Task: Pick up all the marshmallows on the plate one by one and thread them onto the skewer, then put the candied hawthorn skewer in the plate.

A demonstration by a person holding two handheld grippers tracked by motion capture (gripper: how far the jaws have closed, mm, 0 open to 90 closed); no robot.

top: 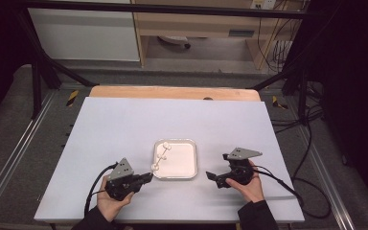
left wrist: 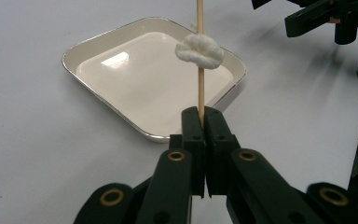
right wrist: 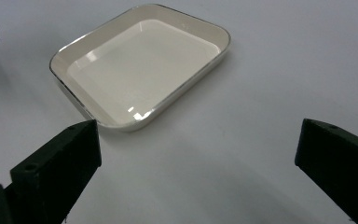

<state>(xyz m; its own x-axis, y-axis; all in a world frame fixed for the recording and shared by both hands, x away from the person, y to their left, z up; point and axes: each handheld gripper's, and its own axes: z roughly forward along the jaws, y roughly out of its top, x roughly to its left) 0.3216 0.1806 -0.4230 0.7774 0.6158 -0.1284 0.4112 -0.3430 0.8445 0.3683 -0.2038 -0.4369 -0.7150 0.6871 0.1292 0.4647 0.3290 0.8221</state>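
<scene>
left gripper view shows your left gripper (left wrist: 200,122) clenched on a wooden skewer (left wrist: 200,91) carrying a white marshmallow (left wrist: 199,50), over the near rim of the tray (left wrist: 121,116). your right gripper (top: 216,178) stands wide, empty, bare table (top: 124,124) beyond.

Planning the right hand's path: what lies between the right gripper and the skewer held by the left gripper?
The white tray lies between the right gripper and the skewer, as the high view shows.
</scene>
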